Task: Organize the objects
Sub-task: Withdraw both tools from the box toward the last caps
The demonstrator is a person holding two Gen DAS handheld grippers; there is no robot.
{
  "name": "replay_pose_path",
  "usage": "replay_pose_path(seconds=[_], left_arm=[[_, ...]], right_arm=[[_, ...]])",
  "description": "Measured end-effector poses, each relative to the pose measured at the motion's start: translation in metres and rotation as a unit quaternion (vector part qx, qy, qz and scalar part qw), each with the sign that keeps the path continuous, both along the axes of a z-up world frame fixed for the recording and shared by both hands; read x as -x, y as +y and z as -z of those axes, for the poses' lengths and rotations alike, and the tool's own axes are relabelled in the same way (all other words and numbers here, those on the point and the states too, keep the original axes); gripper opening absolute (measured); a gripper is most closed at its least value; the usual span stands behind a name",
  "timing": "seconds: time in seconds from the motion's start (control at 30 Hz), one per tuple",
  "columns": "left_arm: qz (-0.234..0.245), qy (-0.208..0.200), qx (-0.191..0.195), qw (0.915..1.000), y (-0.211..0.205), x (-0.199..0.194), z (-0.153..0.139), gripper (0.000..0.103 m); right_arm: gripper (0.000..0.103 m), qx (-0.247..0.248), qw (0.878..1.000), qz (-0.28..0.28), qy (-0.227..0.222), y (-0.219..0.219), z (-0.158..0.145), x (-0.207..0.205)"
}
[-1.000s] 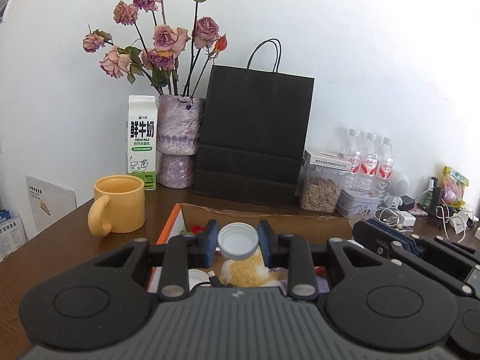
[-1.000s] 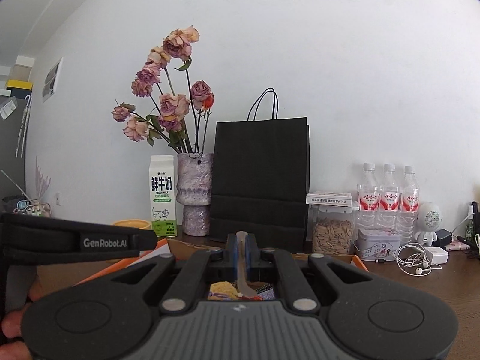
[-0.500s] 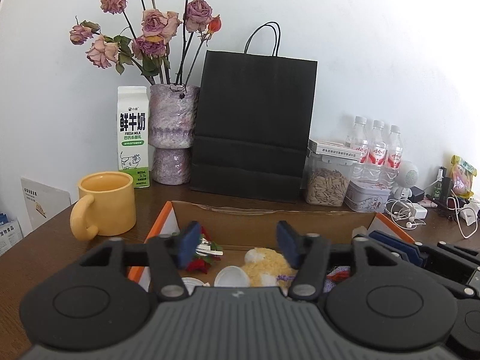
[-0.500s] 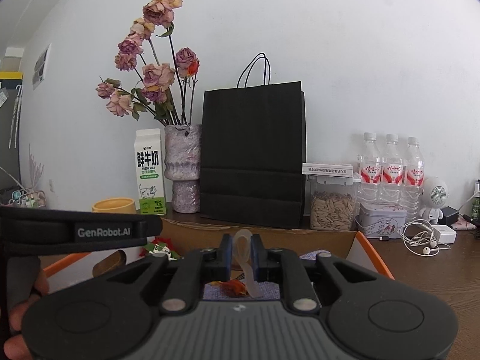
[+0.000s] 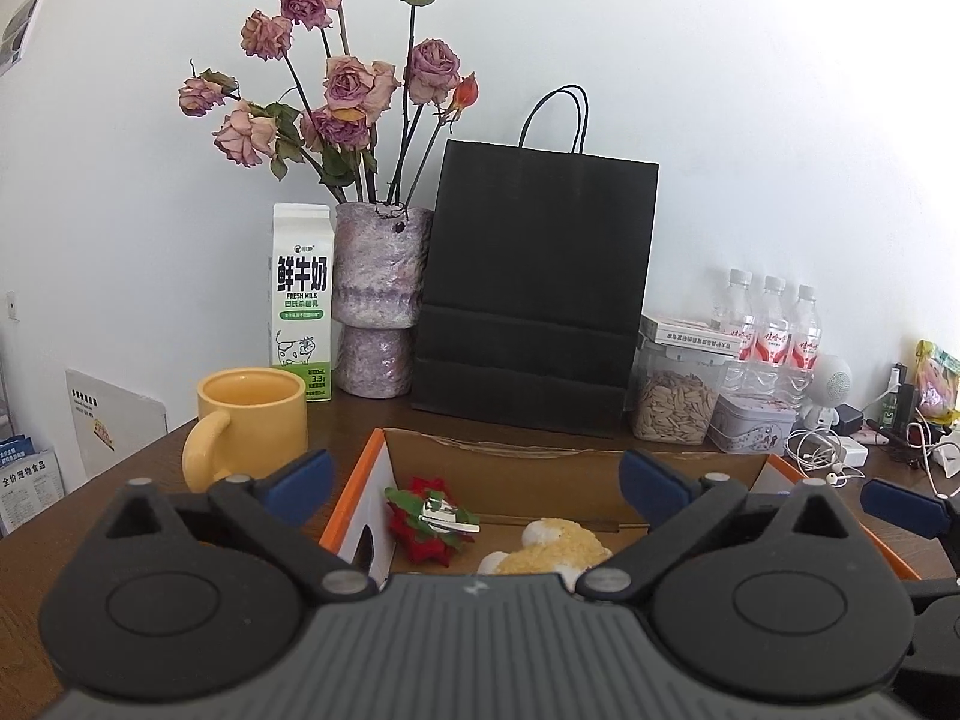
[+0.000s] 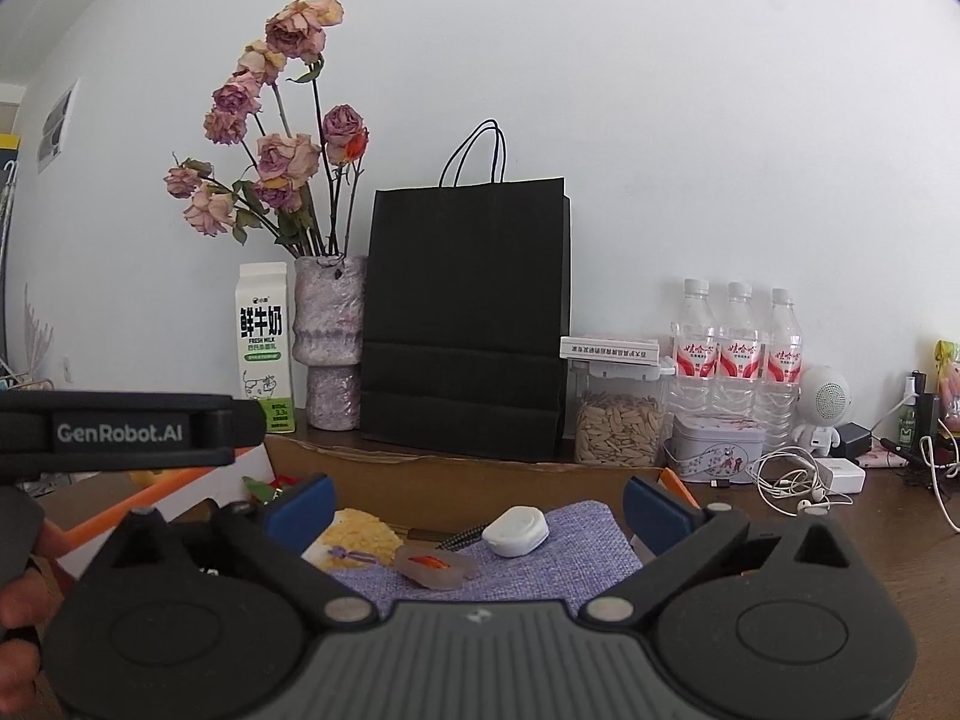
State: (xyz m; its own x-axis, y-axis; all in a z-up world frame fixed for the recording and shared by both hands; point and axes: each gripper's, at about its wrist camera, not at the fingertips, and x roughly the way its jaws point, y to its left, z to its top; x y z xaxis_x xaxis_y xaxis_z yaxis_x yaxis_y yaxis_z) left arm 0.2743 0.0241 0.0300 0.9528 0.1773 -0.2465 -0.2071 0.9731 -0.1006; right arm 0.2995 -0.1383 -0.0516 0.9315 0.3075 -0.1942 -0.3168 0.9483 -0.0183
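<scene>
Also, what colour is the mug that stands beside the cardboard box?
The mug is yellow, plain with no pattern. It shows best in the left wrist view.

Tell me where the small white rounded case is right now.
In the right wrist view, the small white rounded case lies inside the cardboard box, on the purple woven cloth, right of the translucent pink clip.

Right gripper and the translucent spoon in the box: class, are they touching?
Apart. The right wrist view shows the right gripper opening, its jaws wide, the translucent spoon lying free between them.
</scene>
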Motion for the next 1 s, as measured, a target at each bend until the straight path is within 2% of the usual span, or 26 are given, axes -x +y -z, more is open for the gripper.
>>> replay_pose_path(seconds=[0.2, 0.7, 1.0], left_arm=[[0.008, -0.003, 0.000, 1.0000, 0.001, 0.008, 0.001, 0.103], [0.039, -0.013, -0.027, 0.9988, 0.007, 0.072, 0.019, 0.103], [0.035, 0.020, 0.002, 0.9992, 0.020, 0.092, 0.032, 0.103]], right_arm=[[0.102, 0.004, 1.000, 0.001, 0.005, -0.003, -0.001, 0.006], [0.103, 0.013, 0.999, -0.034, 0.029, -0.024, 0.003, 0.056], [0.103, 0.043, 0.996, -0.052, 0.057, -0.022, 0.020, 0.079]])
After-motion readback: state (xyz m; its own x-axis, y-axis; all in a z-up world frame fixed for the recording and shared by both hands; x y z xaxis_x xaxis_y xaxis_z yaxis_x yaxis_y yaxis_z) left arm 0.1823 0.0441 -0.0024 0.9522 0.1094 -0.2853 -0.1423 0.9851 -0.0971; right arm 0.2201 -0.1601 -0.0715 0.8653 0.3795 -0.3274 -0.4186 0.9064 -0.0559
